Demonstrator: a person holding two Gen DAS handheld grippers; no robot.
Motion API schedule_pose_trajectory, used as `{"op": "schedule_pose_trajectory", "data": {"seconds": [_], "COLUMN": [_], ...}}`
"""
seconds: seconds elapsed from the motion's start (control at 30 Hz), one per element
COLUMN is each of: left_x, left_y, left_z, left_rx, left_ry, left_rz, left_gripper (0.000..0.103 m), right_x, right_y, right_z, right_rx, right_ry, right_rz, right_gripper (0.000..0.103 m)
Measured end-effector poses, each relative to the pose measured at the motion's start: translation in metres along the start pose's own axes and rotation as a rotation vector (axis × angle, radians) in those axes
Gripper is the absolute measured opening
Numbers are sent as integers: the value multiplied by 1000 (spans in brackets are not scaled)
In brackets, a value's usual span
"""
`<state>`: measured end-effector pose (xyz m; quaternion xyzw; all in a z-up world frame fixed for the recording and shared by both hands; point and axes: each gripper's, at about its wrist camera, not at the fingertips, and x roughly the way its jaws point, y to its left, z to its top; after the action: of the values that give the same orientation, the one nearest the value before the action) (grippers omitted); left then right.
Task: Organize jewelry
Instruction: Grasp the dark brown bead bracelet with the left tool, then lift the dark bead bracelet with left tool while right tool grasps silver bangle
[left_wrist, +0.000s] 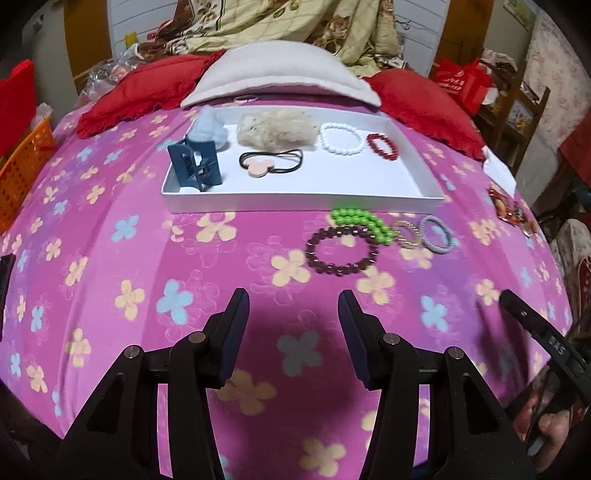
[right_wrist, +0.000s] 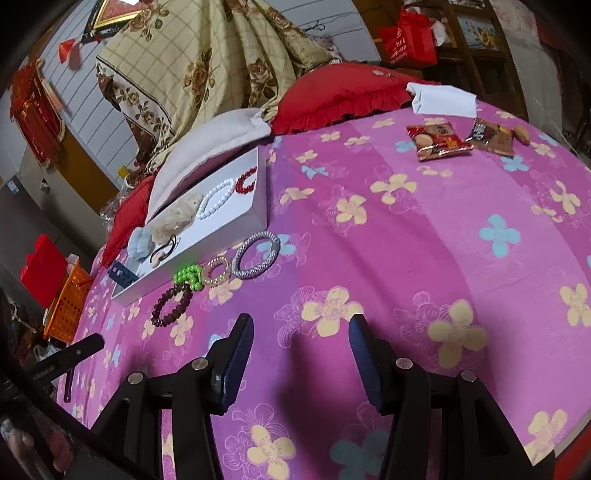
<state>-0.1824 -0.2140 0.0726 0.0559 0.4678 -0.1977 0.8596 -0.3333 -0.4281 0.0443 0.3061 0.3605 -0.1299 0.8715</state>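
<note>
On the pink flower-printed bedspread (left_wrist: 110, 258), four pieces are found outside the shallow white rectangular tray (left_wrist: 303, 202): a dark maroon beaded bracelet (left_wrist: 341, 250), a bright green beaded bracelet (left_wrist: 364, 221) lying against it and possibly overlapping its far edge, a small pale gold beaded ring-shaped band (left_wrist: 406, 232) and a grey woven elastic band (left_wrist: 437, 234), all in a row just before the tray's near wall. Already in the tray are noted a white bead bracelet (left_wrist: 341, 137), a red bead bracelet (left_wrist: 383, 146), a black hair tie with a pink mouse-shaped charm (left_wrist: 271, 163), a cream fluffy scrunchie (left_wrist: 277, 127), a pale blue fluffy piece (left_wrist: 209, 127) and a dark blue plastic claw clip (left_wrist: 195, 166). The left gripper (left_wrist: 294, 325) is held with jaws apart and nothing between them, short of the maroon bracelet; the right gripper (right_wrist: 301, 350) is likewise parted and empty over bare bedspread. All loose pieces are judged light. The beaded bracelets are expected to be limp and to sag from one pinch point, the hard round beads tending to roll between pads; hold is best taken across a single strand of the loop, on the side away from its neighbour. The soft bedspread should yield under the fingertips. The woven band is judged compliant and easiest to grip.
</note>
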Motion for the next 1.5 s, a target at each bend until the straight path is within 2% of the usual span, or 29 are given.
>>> {"op": "schedule_pose_trajectory", "data": {"seconds": [0.27, 0.43, 0.47, 0.53, 0.57, 0.6, 0.63, 0.93, 1.17, 1.37, 1.47, 1.5], "left_x": [56, 82, 84, 90, 89, 90, 91, 75, 70, 70, 71, 71], "left_y": [-11, -15, -16, -18, -19, -21, -21, 26, 59, 66, 63, 62], "left_z": [25, 35, 36, 36, 36, 36, 36, 19, 11, 7, 8, 9], "left_rx": [71, 67, 67, 79, 88, 101, 110, 54, 24, 36, 40, 40], "left_ry": [43, 75, 74, 83, 70, 69, 69, 51, 22, -19, -27, -29], "left_rz": [-36, -87, -91, -101, -88, -78, -68, -76, -157, -197, -196, -201], "left_gripper": [49, 49, 46, 35, 25, 10, 8, 8, 8, 8, 10, 15], "right_x": [3, 9, 11, 15, 17, 19, 21, 50, 79, 109, 116, 117], "right_y": [1, 5, 6, 10, 12, 14, 17, 43, 51, 64, 72, 74], "right_z": [-2, -2, -2, 0, 1, 1, 2, 19, 54, 65, 66, 65], "right_rx": [-23, -43, -48, -58, -64, -71, -78, -143, -160, -231, -281, -286], "right_ry": [7, 20, 25, 33, 37, 40, 44, 91, 82, 104, 105, 106], "right_rz": [-13, -27, -29, -29, -30, -33, -36, -34, -112, -182, -223, -223], "right_gripper": [51, 51, 52, 51, 51, 52, 52, 51, 51, 42, 28, 21]}}
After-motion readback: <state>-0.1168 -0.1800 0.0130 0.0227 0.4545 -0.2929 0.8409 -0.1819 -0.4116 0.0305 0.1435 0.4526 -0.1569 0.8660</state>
